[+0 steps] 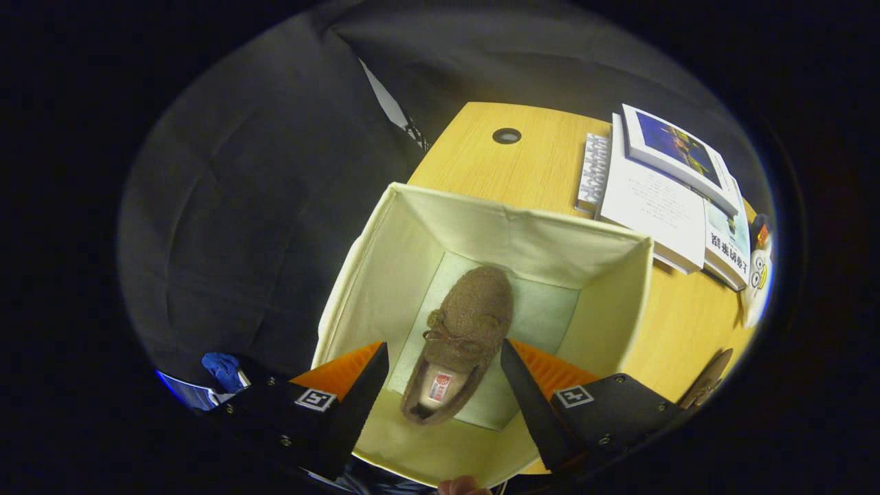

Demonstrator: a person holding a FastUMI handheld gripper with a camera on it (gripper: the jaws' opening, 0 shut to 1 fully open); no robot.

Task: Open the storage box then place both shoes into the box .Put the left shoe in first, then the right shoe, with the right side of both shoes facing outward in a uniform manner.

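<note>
We are holding the gripper [443,375] above the open box [619,302], its jaws spread wide and gripping nothing. Between the fingers, down on the box's floor, a brown shoe [459,344] is lying flat with its toe pointing away from us and its opening nearest us; the fingers are standing clear of it on either side. A fingertip [462,487] of a person is peeking in just below the box's near wall. To the right of the right finger, outside the box, we are seeing the edge of a second shoe [708,378] lying on the counter [536,158]. Beyond the box the counter is carrying a stack of books [660,199] on the right, with a small toy [756,275] beside them, and a round hole [507,135] farther back.
</note>
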